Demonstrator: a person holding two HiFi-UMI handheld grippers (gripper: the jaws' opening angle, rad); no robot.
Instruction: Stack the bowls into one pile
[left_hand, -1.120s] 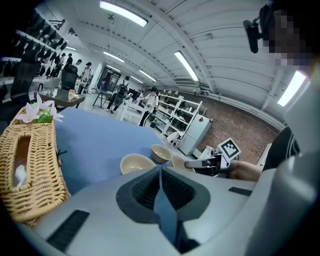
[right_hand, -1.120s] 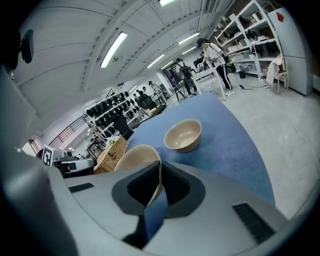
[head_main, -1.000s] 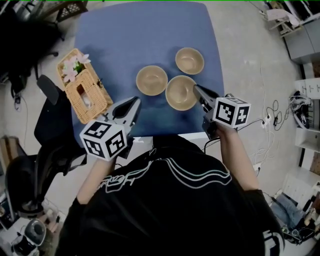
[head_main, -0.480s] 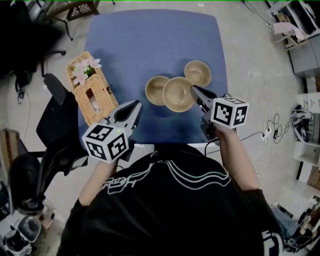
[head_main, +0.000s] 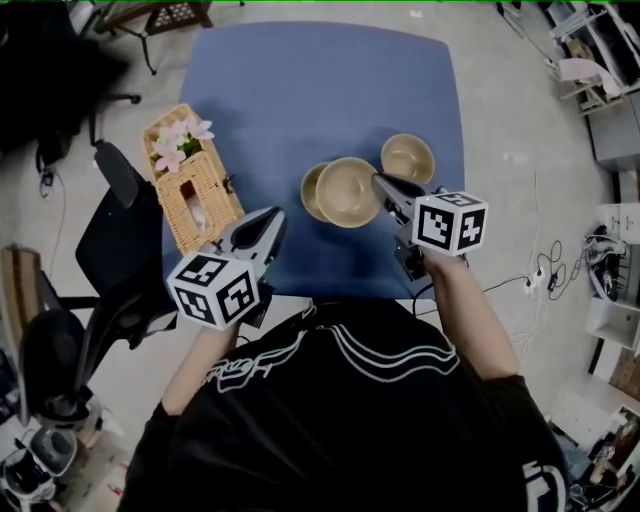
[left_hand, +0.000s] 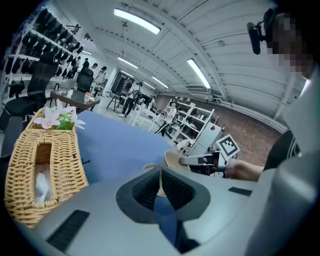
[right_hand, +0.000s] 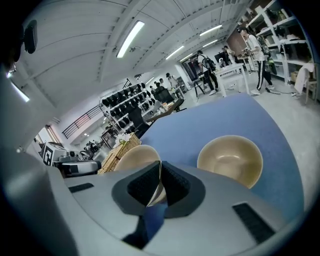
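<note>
Three tan bowls are on the blue table (head_main: 300, 90). My right gripper (head_main: 381, 183) is shut on the near rim of one bowl (head_main: 348, 190), which overlaps and hides most of a second bowl (head_main: 311, 192) on its left. The third bowl (head_main: 407, 158) stands alone to the right. In the right gripper view the jaws (right_hand: 160, 172) pinch the held bowl's rim (right_hand: 135, 159), with the lone bowl (right_hand: 230, 159) beside it. My left gripper (head_main: 272, 216) hovers near the table's front edge, shut and empty (left_hand: 160, 172); from there the held bowl (left_hand: 172, 159) shows ahead.
A wicker basket (head_main: 190, 190) with pink flowers sits at the table's left edge, also seen as the basket (left_hand: 40, 175) close to my left gripper. A black office chair (head_main: 110, 250) stands left of the table. The far half of the table holds nothing.
My right gripper has carried its bowl leftward; it stood apart from the left bowl before and now overlaps it. The left gripper has shifted only slightly.
</note>
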